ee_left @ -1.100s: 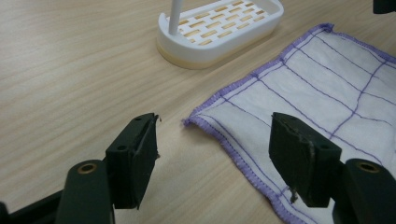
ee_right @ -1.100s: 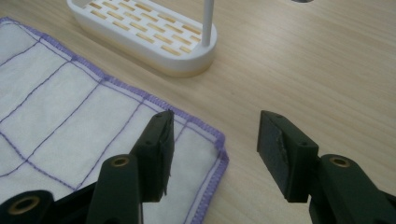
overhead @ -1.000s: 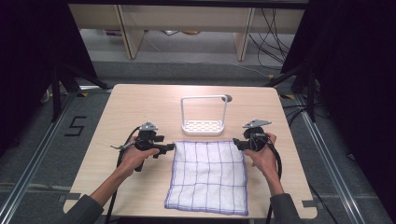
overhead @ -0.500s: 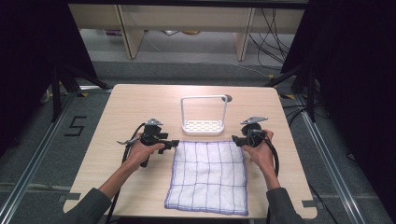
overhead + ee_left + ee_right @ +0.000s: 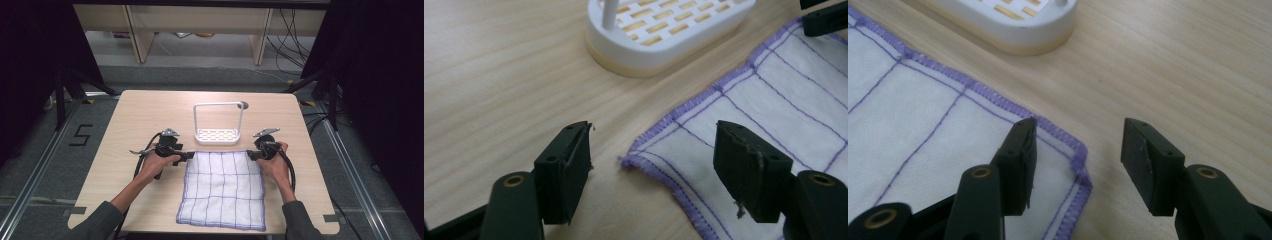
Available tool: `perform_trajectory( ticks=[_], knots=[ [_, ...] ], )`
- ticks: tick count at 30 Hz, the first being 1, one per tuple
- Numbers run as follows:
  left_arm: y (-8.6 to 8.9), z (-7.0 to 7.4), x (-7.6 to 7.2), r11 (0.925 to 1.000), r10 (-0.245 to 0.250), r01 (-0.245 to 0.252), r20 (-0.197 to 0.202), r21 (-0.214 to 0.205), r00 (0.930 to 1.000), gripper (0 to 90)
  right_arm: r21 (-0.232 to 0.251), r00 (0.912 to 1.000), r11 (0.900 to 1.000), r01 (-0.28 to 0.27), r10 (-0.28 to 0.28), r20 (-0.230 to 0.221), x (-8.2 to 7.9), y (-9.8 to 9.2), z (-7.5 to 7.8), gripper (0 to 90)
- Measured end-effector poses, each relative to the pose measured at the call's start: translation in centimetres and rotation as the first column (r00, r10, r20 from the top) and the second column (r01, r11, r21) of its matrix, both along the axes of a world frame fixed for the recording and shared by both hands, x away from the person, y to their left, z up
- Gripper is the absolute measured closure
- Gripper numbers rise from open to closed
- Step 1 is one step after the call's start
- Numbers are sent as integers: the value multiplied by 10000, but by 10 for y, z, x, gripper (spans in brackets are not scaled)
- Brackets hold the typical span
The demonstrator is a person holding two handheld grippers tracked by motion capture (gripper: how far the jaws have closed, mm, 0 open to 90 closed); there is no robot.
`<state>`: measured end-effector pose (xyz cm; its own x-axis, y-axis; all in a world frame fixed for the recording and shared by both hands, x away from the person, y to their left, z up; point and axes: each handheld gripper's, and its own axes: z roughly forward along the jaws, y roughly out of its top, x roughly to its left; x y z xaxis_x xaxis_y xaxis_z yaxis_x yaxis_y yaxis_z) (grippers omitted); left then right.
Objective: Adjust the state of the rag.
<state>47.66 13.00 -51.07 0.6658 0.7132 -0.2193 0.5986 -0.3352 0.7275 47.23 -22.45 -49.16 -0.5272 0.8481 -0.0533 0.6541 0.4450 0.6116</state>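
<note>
A white cloth (image 5: 222,187) with a purple grid and purple hem lies flat on the near half of the wooden table (image 5: 150,110). My left gripper (image 5: 189,156) is low at the cloth's far left corner. In the left gripper view its jaws (image 5: 653,140) stand open, with the corner of the cloth (image 5: 774,110) between them, untouched. My right gripper (image 5: 250,156) is at the far right corner. It is open too (image 5: 1080,132), one jaw over the cloth (image 5: 923,125) and the other over bare wood.
A white slotted rack (image 5: 218,135) with a tall wire handle stands just beyond the cloth's far edge, near both grippers (image 5: 664,30) (image 5: 1013,25). The right gripper's jaw tips (image 5: 824,20) show at the top right of the left gripper view.
Both hands have drawn inward and lower, bringing the left gripper to the cloth's far left corner and the right gripper to its far right corner. The cloth has not moved.
</note>
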Motion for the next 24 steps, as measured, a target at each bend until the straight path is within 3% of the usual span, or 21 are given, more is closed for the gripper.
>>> perform_trajectory(
  ticks=[2,7,10,11,16,17,20,21,24],
  knots=[
    [-6,-2,-4,9979,-62,40,343,652,9994,329,37,10000,10000,-9,9,10,1,-2,-2,493],
    [-11,-4,-7,9935,-417,339,701,1088,9967,410,-182,10000,9998,49,-50,-21,0,-2,-3,492],
    [-13,-4,-8,9924,-479,387,780,1165,9958,517,-240,10000,9997,38,-38,18,1,-2,-4,495],
    [-14,-5,-11,9899,-553,402,1091,1358,9925,565,-151,10000,9999,63,-63,-37,0,-1,-5,523],
    [-17,-6,-14,9892,-918,772,1166,1245,9889,758,-134,9998,9997,-213,212,-37,-1,0,-5,628],
    [-17,-6,-14,9881,-1060,912,1182,1242,9873,789,158,9997,9999,-60,63,-227,-3,1,-5,679],
    [-16,-6,-14,9887,-1127,998,1152,1120,9869,831,419,9993,9991,-41,57,-372,-3,0,-5,741],
    [-16,-6,-14,9882,-1182,1047,1218,1114,9855,841,578,9994,9983,-121,140,-317,-4,1,-6,810],
    [-16,-6,-14,9885,-1195,1065,1224,1072,9853,852,446,9987,9988,-213,233,-451,-5,2,-5,853]
  ],
)
